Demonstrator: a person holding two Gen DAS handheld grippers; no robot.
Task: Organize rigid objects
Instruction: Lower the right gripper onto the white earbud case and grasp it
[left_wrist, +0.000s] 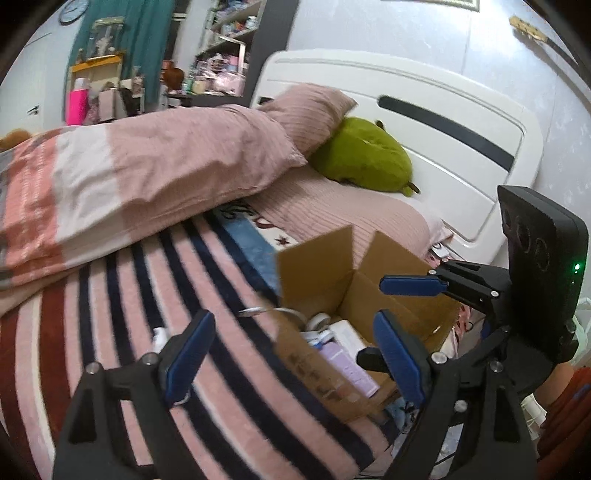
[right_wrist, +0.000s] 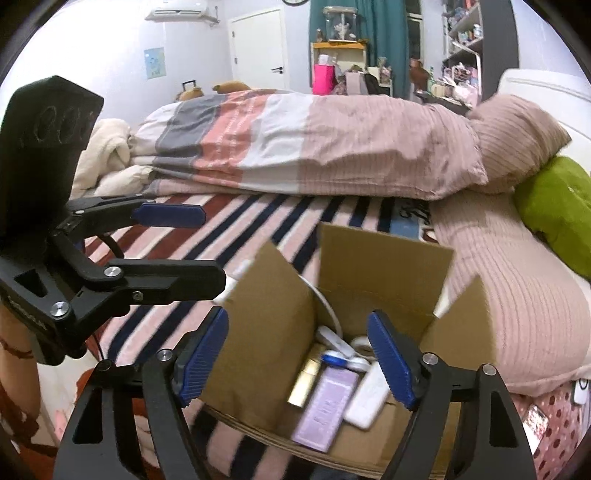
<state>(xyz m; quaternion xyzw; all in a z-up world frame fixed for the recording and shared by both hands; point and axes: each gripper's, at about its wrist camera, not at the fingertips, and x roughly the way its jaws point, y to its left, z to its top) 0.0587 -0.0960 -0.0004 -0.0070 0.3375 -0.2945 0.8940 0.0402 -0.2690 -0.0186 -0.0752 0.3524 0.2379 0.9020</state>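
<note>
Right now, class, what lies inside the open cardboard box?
Cardboard box: lilac box, white slab, gold bar, tape roll. Its floor beneath them is hidden.

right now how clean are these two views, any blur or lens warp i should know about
Left wrist view: the cardboard box and striped blanket are smeared by motion blur, and the headboard bows from fisheye warp. Right wrist view: sharper, though the lilac box has unreadable print; black vignette fills the corners in both.

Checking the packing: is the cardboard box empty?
No, the cardboard box holds a lilac carton and a white item.
</note>
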